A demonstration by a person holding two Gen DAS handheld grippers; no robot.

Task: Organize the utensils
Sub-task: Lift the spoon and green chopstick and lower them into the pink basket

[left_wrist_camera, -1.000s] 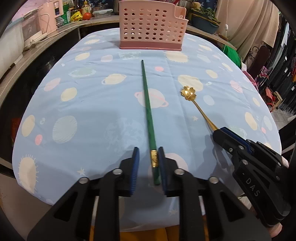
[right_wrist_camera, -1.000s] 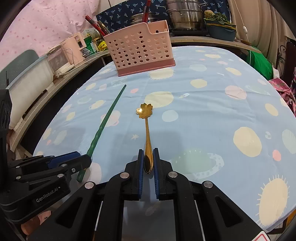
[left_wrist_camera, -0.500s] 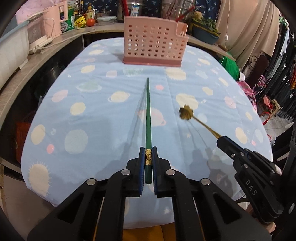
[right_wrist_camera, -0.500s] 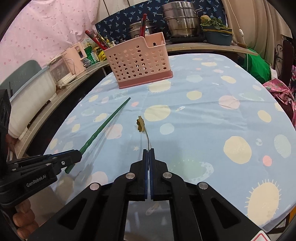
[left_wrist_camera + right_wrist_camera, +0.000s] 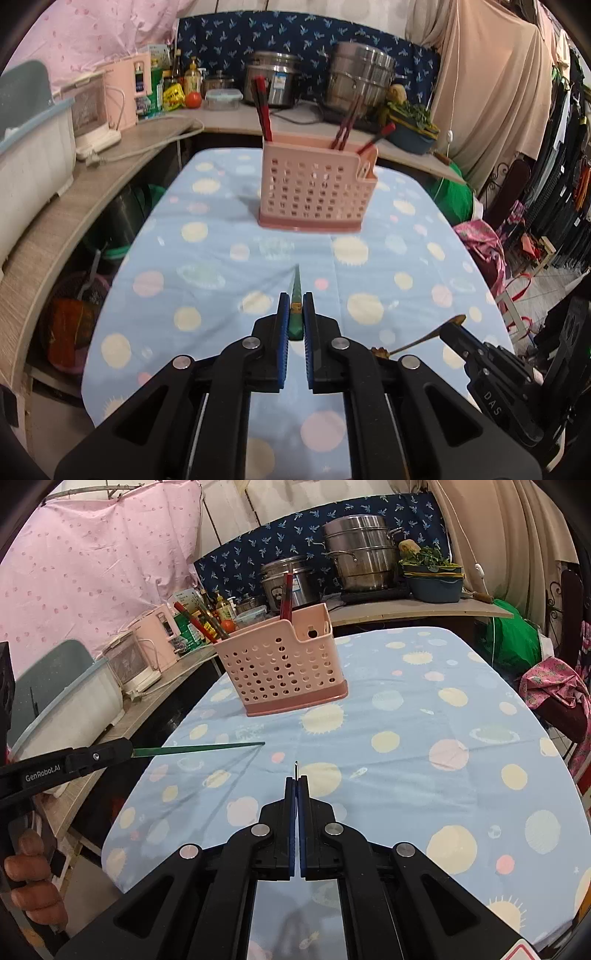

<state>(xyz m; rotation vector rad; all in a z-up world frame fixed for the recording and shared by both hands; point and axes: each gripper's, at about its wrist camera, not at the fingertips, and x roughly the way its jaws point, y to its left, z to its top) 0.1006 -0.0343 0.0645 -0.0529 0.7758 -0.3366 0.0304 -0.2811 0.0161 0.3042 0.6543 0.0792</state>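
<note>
Left wrist view first: the left gripper (image 5: 294,317) is clamped tight on one green chopstick (image 5: 296,293), near its gold-banded thick end, tip pointing far toward the pink basket (image 5: 314,192). The basket sits upright at the far end of the table (image 5: 207,266), on a blue cloth with planet prints. I count three bunches of red chopsticks (image 5: 263,110) poking out of it. At the right edge the right gripper (image 5: 448,330) shows from the side with "DAS" readable on its body, and it's pinching one gold spoon (image 5: 417,341), held off the cloth and pointing left, flower-shaped bowl next to the left gripper's arm.

Right wrist view: the right gripper (image 5: 296,781) has its pads squeezed almost together, and the spoon is seen only end-on, a thin sliver sticking out past the tips, so the flower bowl doesn't show here. The left gripper (image 5: 127,751) comes in from the left, marked "GenRobot.AI", chopstick (image 5: 199,748) held level above the cloth, well short of the basket (image 5: 280,668). Only this view shows the person's hand (image 5: 31,882) on the handle. Two steel pots (image 5: 362,559) sit on the far counter.
</note>
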